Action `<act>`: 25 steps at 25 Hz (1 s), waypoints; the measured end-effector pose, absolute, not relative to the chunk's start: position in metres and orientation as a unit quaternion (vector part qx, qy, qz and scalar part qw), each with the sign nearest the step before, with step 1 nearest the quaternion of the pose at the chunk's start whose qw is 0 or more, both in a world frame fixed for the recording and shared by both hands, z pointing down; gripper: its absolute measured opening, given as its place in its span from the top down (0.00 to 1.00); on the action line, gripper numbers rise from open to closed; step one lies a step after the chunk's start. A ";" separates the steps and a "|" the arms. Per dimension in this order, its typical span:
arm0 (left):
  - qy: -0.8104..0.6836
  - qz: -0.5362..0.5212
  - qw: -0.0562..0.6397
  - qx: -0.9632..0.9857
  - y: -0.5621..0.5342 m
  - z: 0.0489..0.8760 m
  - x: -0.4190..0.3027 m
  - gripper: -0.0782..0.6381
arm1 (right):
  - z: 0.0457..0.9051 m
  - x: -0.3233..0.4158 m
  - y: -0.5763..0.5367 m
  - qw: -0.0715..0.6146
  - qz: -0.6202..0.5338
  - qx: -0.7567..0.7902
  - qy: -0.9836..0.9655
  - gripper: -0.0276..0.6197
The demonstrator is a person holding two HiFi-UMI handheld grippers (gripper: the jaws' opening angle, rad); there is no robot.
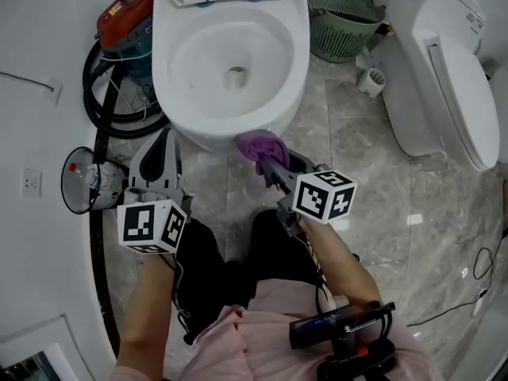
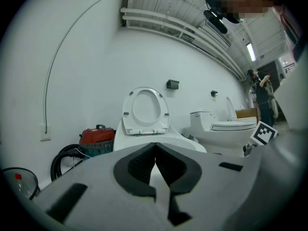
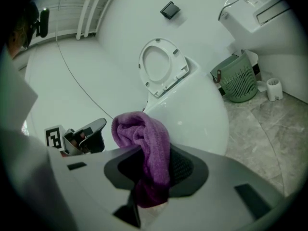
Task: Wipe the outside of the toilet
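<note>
The white toilet (image 1: 230,62) stands at the top centre of the head view, seat lid up (image 2: 144,110). A purple cloth (image 1: 262,145) is bunched against the front of the bowl's outside, under the rim. My right gripper (image 1: 266,163) is shut on that purple cloth (image 3: 144,143), right at the bowl wall (image 3: 192,109). At the bowl's front left my left gripper (image 1: 163,153) sits shut, nothing between its jaws, pointing at the toilet (image 2: 159,138); its tips (image 2: 155,150) meet.
A red vacuum (image 1: 127,10) with a black hose (image 1: 99,101) sits left of the toilet. A green basket (image 1: 343,18) and a paper roll (image 1: 371,82) lie to its right, then a second toilet (image 1: 444,70). A round mirror-like object (image 1: 79,181) lies at left.
</note>
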State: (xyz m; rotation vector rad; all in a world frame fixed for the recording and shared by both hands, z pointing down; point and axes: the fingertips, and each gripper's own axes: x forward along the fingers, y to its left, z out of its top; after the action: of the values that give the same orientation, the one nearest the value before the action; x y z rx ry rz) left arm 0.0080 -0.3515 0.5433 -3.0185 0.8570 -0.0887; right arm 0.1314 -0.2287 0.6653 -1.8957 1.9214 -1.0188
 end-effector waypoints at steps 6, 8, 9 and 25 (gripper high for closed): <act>0.278 -0.038 0.006 -0.960 -0.355 0.549 0.007 0.88 | 0.674 0.166 -0.223 0.146 -0.353 -0.656 0.652 0.77; 0.279 -0.039 0.006 -0.959 -0.356 0.550 0.008 0.88 | 0.678 0.183 -0.220 0.154 -0.350 -0.663 0.644 0.77; 0.280 -0.040 0.006 -0.959 -0.355 0.551 0.009 0.88 | 0.680 0.193 -0.219 0.159 -0.349 -0.669 0.637 0.77; 0.288 -0.024 0.003 -0.957 -0.354 0.543 -0.005 0.88 | 0.603 0.244 -0.188 0.225 -0.238 -0.736 0.592 0.77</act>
State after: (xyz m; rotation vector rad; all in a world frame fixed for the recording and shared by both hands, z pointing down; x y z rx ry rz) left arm -0.0052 -0.3539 0.5430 -3.0010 0.9029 -0.0750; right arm 0.2437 -0.1880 0.6028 -2.0311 1.6334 -0.6571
